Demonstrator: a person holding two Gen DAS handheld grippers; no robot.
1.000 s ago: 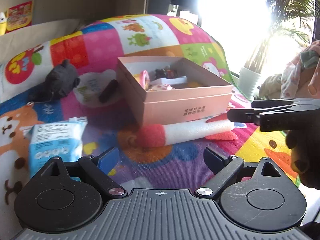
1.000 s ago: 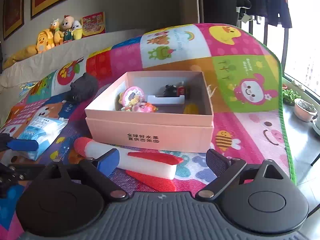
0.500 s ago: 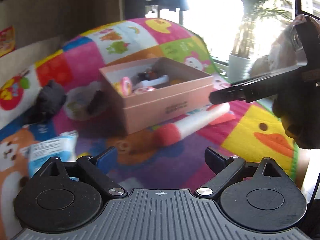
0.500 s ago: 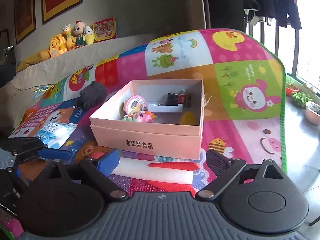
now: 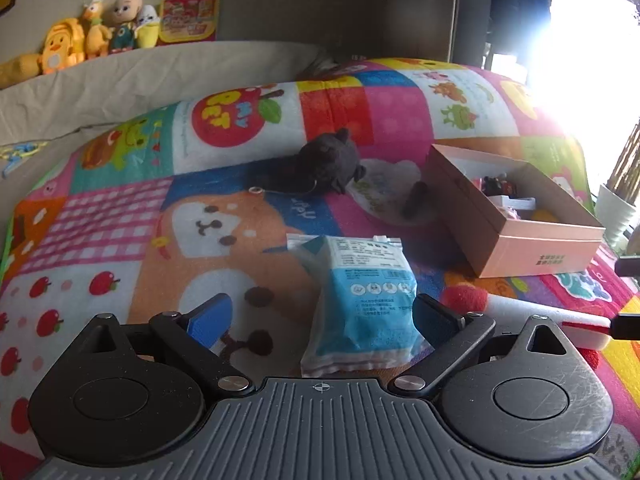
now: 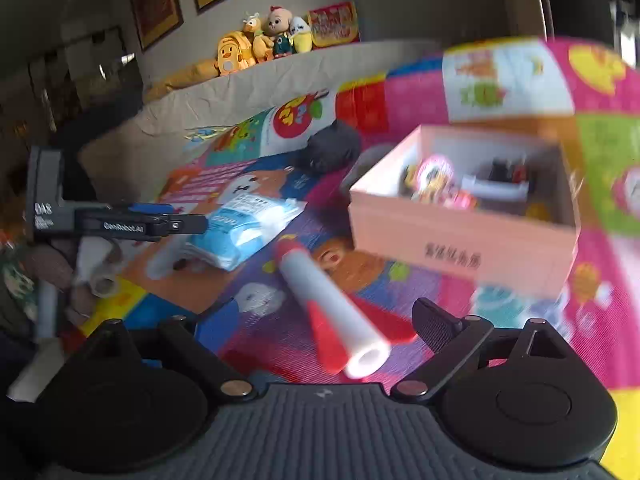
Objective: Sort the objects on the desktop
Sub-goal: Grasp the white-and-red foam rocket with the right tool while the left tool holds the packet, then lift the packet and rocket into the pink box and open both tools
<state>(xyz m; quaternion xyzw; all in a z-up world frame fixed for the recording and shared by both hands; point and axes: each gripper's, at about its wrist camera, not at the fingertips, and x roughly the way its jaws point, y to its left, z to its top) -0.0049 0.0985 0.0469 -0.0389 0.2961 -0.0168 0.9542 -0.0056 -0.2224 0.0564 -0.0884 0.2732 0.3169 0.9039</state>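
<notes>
A blue and white packet (image 5: 360, 300) lies flat on the patchwork play mat (image 5: 120, 260), just ahead of my left gripper (image 5: 324, 320), which is open and hangs over its near end. A white foam rocket (image 6: 332, 300) with a red tip and red fins lies between the fingers of my right gripper (image 6: 326, 326), also open, without touching them. Behind the rocket stands an open pink box (image 6: 460, 240) with several small toys inside. The left wrist view shows the box (image 5: 520, 248), the rocket (image 5: 520, 308) and the right gripper (image 5: 626, 296) at its right edge. The right wrist view is blurred.
A black plush toy (image 5: 328, 160) and a white pouch (image 5: 384, 196) lie on the mat behind the packet. Stuffed toys (image 5: 100, 36) line the beige sofa back. A white plant pot (image 5: 616, 208) stands past the mat's right edge. The left gripper (image 6: 196, 224) reaches in above the packet (image 6: 248, 224).
The left gripper has swung left, from facing the box and rocket to facing the blue packet. The right gripper has rolled and shifted, so the rocket's open end now points at it.
</notes>
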